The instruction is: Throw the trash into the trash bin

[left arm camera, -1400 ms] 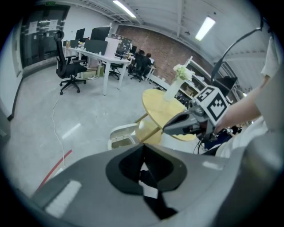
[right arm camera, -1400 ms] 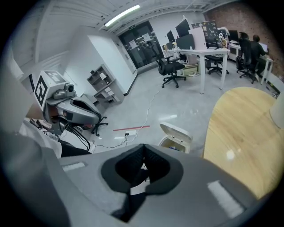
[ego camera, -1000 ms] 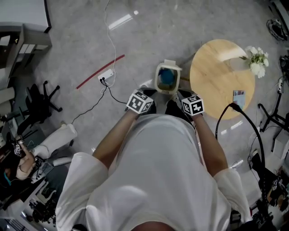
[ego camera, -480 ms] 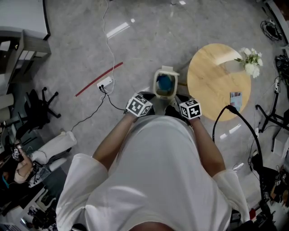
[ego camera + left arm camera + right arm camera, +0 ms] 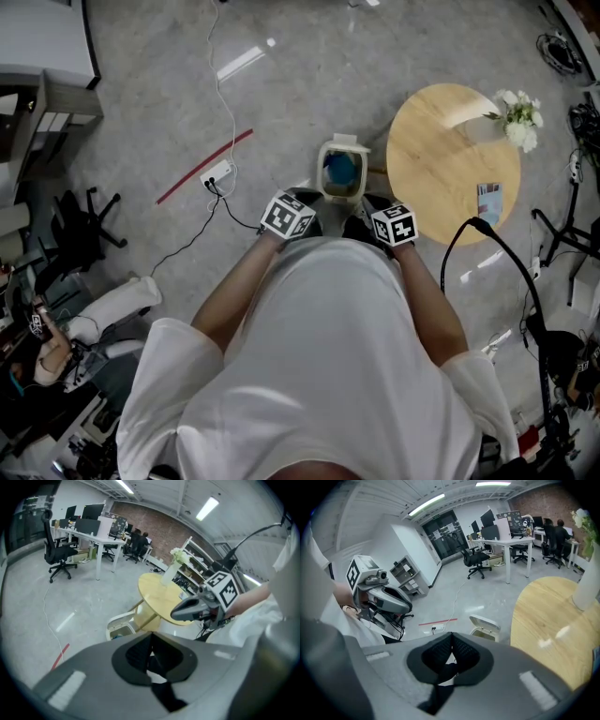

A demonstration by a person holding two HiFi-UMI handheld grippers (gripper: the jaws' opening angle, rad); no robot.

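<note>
Nearest first: left claw (image 5: 151, 649) and right claw (image 5: 452, 647) are both fully closed, dark pads pressed flat together, nothing gripped in either. In the head view they sit at frame centre, just below the small white plastic trash bin (image 5: 341, 171), whose lid is tipped open. A blue lump (image 5: 342, 166) lies inside the bin. It is probably the trash, so the drop looks done.

Risks, as judged:
- The bin looks light and stands just beside both claws. A careless swing away could tip it and spill the lump.
- A white power strip (image 5: 217, 172) with its leads lies on the grey floor left of the bin. A thick black cable (image 5: 480, 223) loops at right. Either could snag a foot on stepping back.
- Farther up and right, a bump to the round pale-wood surface (image 5: 441, 178) could topple the white flowers in a pale vase (image 5: 518, 120) at its rim.

Hard to read:
- The person's white-shirted torso hides the floor beneath the claws.
- In the head view the marker cubes cover the claw tips.
- Neither gripper view looks properly into the bin.
- Cannot tell whether the bin touches the surface or only stands beside it.
</note>
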